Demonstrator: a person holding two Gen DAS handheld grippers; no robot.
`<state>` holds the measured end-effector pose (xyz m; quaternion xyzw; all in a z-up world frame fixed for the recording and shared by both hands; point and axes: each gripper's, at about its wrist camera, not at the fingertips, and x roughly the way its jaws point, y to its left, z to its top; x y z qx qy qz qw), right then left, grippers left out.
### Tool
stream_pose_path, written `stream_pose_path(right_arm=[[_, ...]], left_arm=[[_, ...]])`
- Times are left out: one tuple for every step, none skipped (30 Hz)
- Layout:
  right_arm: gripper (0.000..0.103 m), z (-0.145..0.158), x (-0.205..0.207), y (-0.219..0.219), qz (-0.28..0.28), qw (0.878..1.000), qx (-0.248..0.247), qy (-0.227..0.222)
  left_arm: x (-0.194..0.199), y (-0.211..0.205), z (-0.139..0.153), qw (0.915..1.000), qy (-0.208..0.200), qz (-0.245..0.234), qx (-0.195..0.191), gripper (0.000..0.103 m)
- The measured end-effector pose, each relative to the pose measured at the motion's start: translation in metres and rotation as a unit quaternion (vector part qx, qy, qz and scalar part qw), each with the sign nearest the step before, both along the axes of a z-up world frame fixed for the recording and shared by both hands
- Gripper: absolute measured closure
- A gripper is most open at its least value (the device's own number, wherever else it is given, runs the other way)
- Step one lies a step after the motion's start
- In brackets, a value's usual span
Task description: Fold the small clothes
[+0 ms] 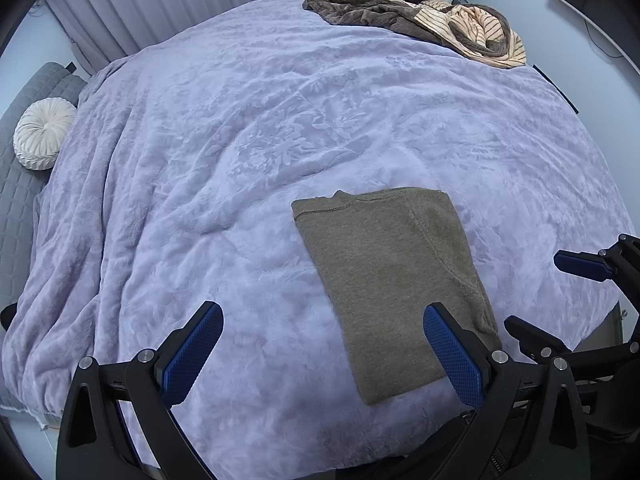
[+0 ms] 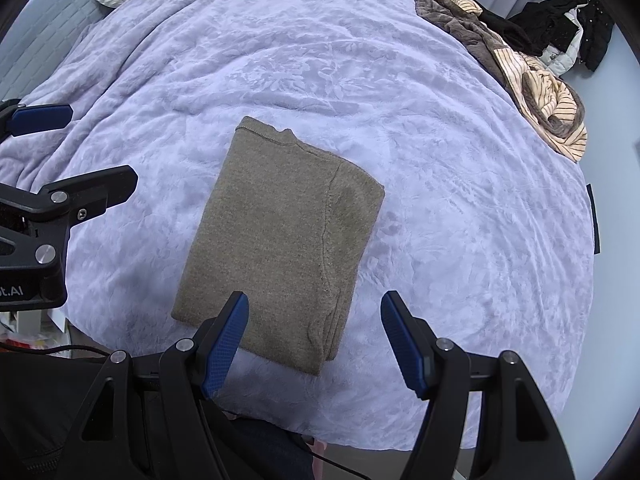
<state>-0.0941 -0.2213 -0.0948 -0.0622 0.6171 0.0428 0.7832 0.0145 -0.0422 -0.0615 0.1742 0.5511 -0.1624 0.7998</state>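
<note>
While one folded olive-brown sweater (image 2: 280,240) lies flat on the near part of the lavender bedspread (image 2: 460,220), the left hand-held gripper (image 1: 322,354) and the right hand-held gripper (image 2: 314,340) both hover spread wide, gripping nothing, with one crumpled clothes pile (image 2: 520,64) and one round white pillow (image 1: 42,134) far off.

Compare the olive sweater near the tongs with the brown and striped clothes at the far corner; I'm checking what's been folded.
The olive sweater is folded into a flat, neat rectangle; the brown and striped clothes lie crumpled in a loose heap. The sweater is one plain colour; the heap mixes brown with cream stripes. Both rest on the lilac bedspread, and neither is held.
</note>
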Motion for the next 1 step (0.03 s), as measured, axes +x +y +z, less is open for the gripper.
stream_pose_path(right_arm=[[0.031, 0.0003, 0.0002, -0.0004, 0.001, 1.0, 0.0, 0.0]], left_arm=[[0.0001, -0.0007, 0.0002, 1.0, -0.001, 0.0, 0.001, 0.002]])
